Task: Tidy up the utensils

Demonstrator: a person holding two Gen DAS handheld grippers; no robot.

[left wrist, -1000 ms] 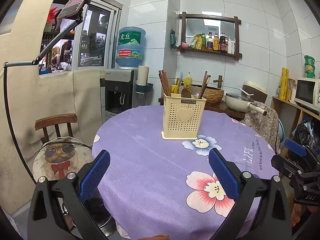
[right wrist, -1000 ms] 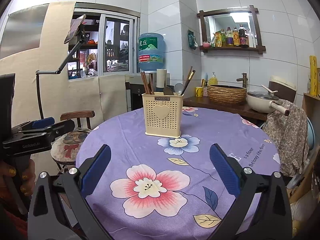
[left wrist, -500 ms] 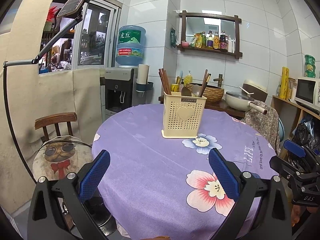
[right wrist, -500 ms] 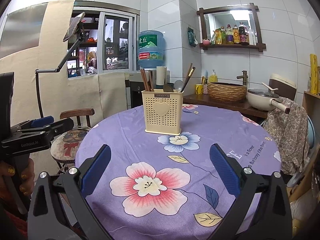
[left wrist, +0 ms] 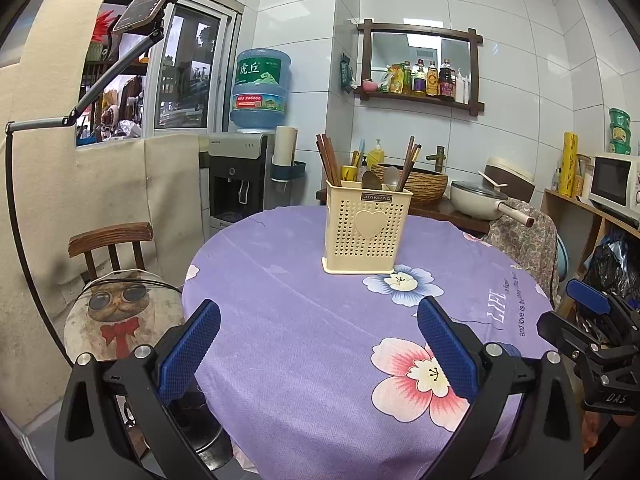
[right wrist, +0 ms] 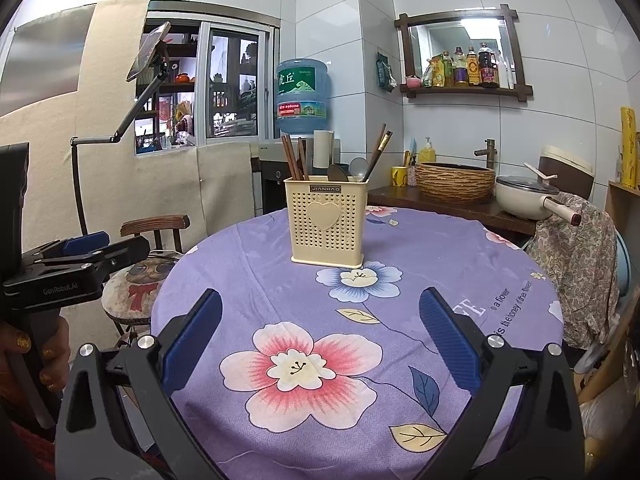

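A cream perforated utensil holder [left wrist: 366, 232] with a heart on its front stands upright near the far side of the round table; it also shows in the right wrist view [right wrist: 329, 226]. Dark chopsticks [left wrist: 326, 160] and spoons [left wrist: 372, 181] stand in it. My left gripper [left wrist: 318, 346] is open and empty, low over the table's near edge. My right gripper [right wrist: 320, 340] is open and empty, also near the front edge. Each gripper shows at the side of the other's view: the right one [left wrist: 592, 332], the left one [right wrist: 80, 256].
The table carries a purple flowered cloth [left wrist: 304, 320]. A wooden chair with a cat cushion [left wrist: 116, 312] stands at the left. A draped chair [left wrist: 524, 232] is at the right. A counter with a basket sink [right wrist: 454, 182] and a pan [right wrist: 524, 198] lies behind.
Both grippers have shifted only slightly; the holder sits a touch higher in both views. Both stay open and empty.
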